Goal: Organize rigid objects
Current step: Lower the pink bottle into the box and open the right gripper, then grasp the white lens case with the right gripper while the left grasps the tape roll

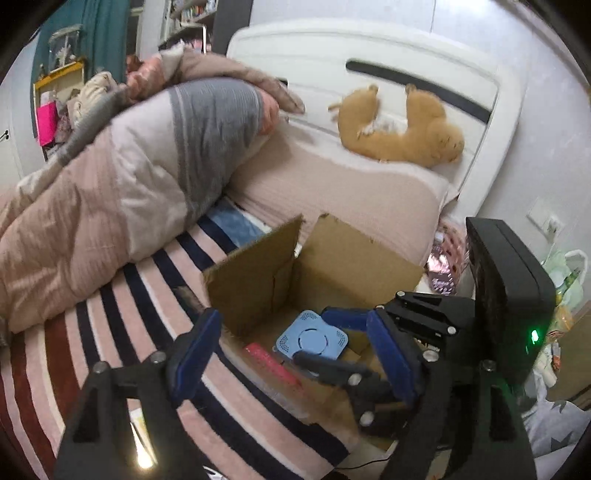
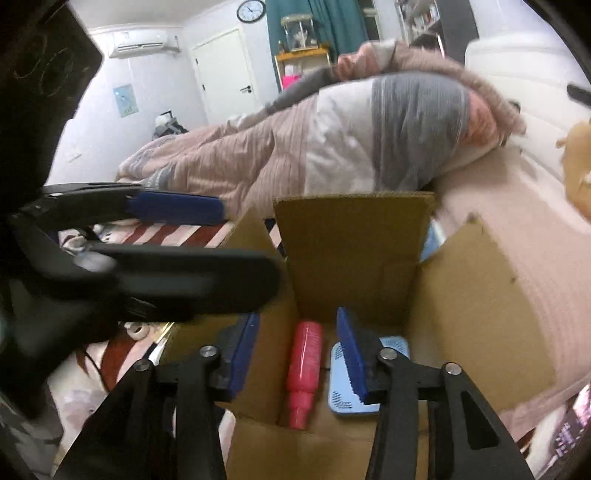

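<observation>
Right gripper [image 2: 295,354] at lower centre, jaws apart and empty, above open cardboard box [image 2: 351,254]; pink bottle [image 2: 306,373] beside pale blue square device [image 2: 341,395] inside; left gripper [image 2: 207,236] at left

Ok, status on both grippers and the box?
Left gripper open, empty. Right gripper open above box. Pink bottle, blue device inside. Nothing blocking.

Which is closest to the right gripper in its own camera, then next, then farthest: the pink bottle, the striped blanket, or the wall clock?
From the right gripper, nearest first:
1. Pink bottle: lying in the cardboard box, just below the open jaws.
2. Striped blanket: heaped on the bed behind the box.
3. Wall clock: high on the far wall.
</observation>
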Demonstrator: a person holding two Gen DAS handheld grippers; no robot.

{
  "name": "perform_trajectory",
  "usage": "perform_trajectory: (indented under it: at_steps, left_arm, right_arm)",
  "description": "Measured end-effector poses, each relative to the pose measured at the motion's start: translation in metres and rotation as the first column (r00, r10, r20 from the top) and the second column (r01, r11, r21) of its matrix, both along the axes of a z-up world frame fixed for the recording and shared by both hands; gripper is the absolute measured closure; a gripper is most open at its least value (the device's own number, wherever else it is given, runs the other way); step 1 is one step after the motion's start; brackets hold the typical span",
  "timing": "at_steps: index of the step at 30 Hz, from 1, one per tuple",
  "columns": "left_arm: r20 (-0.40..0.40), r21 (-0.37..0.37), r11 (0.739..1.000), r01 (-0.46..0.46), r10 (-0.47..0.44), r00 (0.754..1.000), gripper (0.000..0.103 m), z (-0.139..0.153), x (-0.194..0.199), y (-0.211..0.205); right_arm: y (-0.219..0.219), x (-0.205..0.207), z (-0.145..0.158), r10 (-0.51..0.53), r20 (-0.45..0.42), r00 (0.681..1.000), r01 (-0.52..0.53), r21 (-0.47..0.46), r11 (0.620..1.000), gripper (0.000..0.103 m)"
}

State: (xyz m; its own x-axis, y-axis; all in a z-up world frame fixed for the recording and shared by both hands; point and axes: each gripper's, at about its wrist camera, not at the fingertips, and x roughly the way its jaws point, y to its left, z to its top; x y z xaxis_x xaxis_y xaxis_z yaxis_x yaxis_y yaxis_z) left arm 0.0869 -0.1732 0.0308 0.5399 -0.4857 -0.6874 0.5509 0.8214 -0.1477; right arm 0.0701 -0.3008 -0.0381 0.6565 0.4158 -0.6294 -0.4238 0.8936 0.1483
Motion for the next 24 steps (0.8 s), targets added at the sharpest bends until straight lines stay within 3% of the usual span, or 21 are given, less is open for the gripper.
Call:
perform_trajectory:
  at_steps: [4,12,19,24]
  left_arm:
    - [0.050,-0.022,0.997,-0.073,0.074,0.996,0.024,0.016,-0.013,0.039]
    - [0.117,-0.034,0.966,-0.256,0.258,0.959,0.020,0.020,-0.041,0.144]
    - [0.107,0.007,0.922,-0.387,0.385,0.917,0.019,-0.024,-0.057,0.220]
    - [0.034,0.046,0.914,-0.402,0.401,0.915,0.019,-0.084,-0.060,0.253]
  right_arm:
    - [0.003,-0.015,0.021,0.019,0.058,0.998,-0.022,0.051,0.998,0.063]
    - [0.067,-0.054,0.053,0.202,0.176,0.963,-0.218,0.074,0.973,0.063]
    - [0.137,-0.054,0.019,0.317,0.078,0.945,-0.320,0.035,0.947,0.063]
    - [0.165,-0.043,-0.033,0.315,-0.064,0.947,-0.316,-0.012,0.949,0.063]
